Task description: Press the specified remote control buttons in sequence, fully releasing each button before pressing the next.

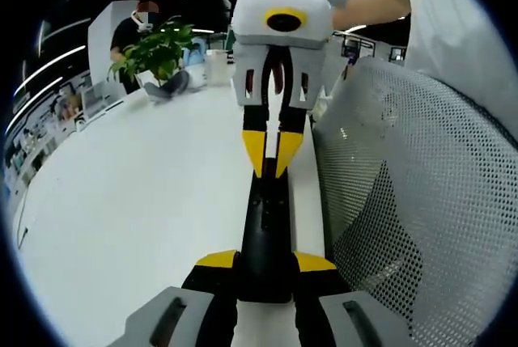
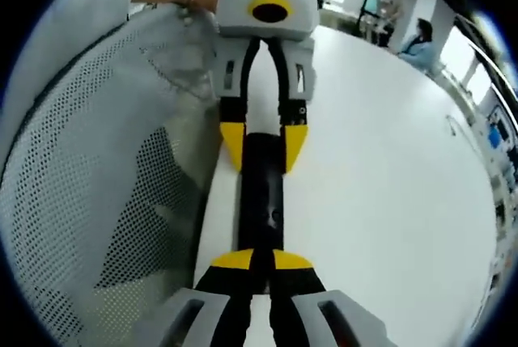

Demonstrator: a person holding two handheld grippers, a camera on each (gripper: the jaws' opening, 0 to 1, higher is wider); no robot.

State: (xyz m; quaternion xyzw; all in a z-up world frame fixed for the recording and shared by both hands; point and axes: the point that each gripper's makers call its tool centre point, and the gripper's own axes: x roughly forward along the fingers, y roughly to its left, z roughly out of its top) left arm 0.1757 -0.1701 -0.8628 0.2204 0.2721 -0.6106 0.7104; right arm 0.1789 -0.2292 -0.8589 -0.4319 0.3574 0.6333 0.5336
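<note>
At the bottom centre of the left gripper view, the left gripper is clamping the near end of the remote control, its two yellow-tipped jaws sitting one on each side of the slim black body and holding it out over the white table. At the top of the right gripper view the same gripper is showing from the front, its jaws straddling the remote control.

At the bottom centre of that view, the right gripper is keeping its jaws drawn together with nothing between them, the joined tips lying on the remote's upper face at the opposite end. In the upper middle of the left gripper view, those tips are coming to a point on the far end of the remote.

To the right of the frame a mesh chair back is standing just beside the table edge, and a potted plant is sitting at the upper left.

By my reading a press is under way or about to start. The buttons are too dark to make out, so how many presses are done and how many are left cannot be told.
</note>
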